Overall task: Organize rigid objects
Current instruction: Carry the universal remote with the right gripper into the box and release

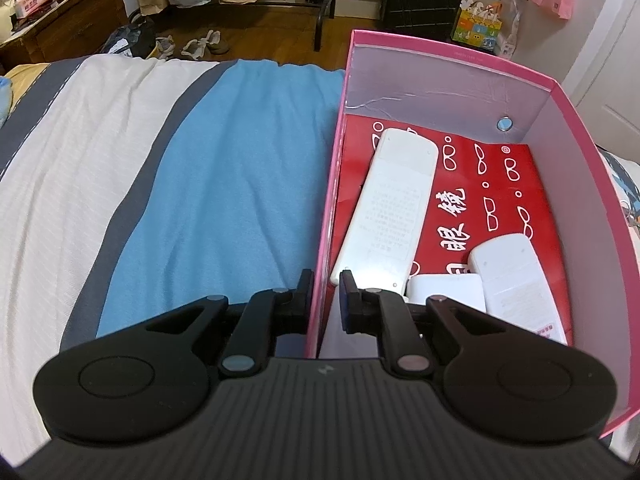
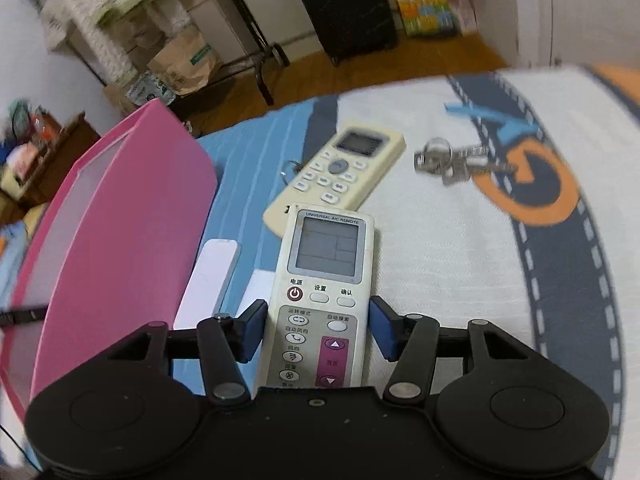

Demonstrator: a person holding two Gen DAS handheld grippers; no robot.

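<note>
Between my right fingers (image 2: 318,330), open, sits grey remote (image 2: 326,280), near end hidden; left fingers (image 1: 326,300) pinch pink box (image 1: 328,216) wall.

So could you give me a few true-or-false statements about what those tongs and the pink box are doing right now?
1. The left tongs pinch the pink box by its wall. True.
2. The pink box is empty. False: white remotes lie inside.
3. The universal remote sits between the right tongs. True.
4. A bunch of keys lies inside the box. False: it lies on the bedspread.
5. The cream remote lies face down. False: its buttons show.
</note>
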